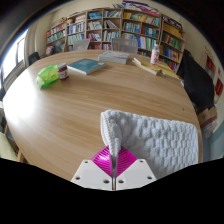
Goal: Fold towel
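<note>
A grey-white waffle-textured towel (155, 140) lies on the round wooden table (70, 110), just ahead and to the right of my fingers. One corner of it rises up in a fold and runs down between my magenta pads (102, 158). My gripper (113, 162) is shut on that towel corner, lifting it above the table. The rest of the towel spreads to the right toward the table's edge.
At the table's far side lie a green crumpled thing (47, 74), a dark jar (63, 71), a teal book (86, 67) and a bottle (154, 55). Bookshelves (120, 28) line the back wall. A dark chair (198, 80) stands to the right.
</note>
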`<state>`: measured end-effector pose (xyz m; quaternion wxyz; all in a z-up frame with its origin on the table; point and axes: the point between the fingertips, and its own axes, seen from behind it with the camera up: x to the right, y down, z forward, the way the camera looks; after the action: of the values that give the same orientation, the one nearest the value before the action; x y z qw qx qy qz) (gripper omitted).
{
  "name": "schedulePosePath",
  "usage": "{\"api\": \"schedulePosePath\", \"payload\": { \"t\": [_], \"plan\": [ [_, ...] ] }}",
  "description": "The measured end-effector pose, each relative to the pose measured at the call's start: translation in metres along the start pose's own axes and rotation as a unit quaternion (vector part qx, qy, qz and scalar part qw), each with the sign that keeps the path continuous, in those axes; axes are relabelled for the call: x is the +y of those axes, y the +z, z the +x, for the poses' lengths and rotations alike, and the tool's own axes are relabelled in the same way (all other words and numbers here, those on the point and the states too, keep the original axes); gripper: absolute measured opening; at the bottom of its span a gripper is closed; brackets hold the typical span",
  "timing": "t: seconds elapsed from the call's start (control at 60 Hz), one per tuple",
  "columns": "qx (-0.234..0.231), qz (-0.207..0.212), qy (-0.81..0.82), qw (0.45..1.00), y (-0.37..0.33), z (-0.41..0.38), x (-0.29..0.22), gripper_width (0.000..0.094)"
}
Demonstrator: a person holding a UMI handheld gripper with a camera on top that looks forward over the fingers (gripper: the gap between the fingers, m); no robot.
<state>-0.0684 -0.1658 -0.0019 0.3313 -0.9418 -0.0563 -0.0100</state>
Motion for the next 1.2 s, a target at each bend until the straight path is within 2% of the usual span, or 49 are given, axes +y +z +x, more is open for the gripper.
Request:
{"api": "schedulePosePath", "payload": {
  "t": [0.233,0.383,0.433,0.5,0.617,0.683,0.717,0.767,0.85,0.867,0.9,0.917,0.967,1.2],
  "plan": [
    [-0.045,0.065,0.108,0.991,-0.075,0.068,-0.066,0.0031],
    [-0.025,0.069,0.143,0.987,-0.096,0.166,-0.064,0.0038],
    [-0.006,0.059,0.148,0.987,-0.090,0.201,-0.049,0.0037],
    [0.015,0.023,0.160,0.987,-0.073,0.240,-0.018,0.0039],
    [0.003,-0.026,0.170,0.985,-0.041,0.261,0.024,0.0054],
    [0.000,-0.037,0.159,0.987,-0.025,0.268,0.043,0.0071],
    [-0.003,-0.024,0.155,0.988,-0.021,0.270,0.043,0.0076],
    [-0.008,-0.019,0.163,0.986,-0.020,0.271,0.041,0.0118],
    [0.001,-0.018,0.173,0.985,-0.035,0.277,0.037,0.0323],
    [0.007,-0.016,0.172,0.985,-0.032,0.279,0.036,0.0409],
    [0.023,-0.011,0.166,0.986,-0.036,0.287,0.036,0.0697],
    [0.032,-0.008,0.162,0.986,-0.040,0.291,0.034,0.0776],
    [0.056,0.008,0.147,0.987,-0.054,0.301,0.028,0.0825],
    [0.078,0.059,0.146,0.984,-0.168,0.280,0.005,0.0811]
  ]
}}
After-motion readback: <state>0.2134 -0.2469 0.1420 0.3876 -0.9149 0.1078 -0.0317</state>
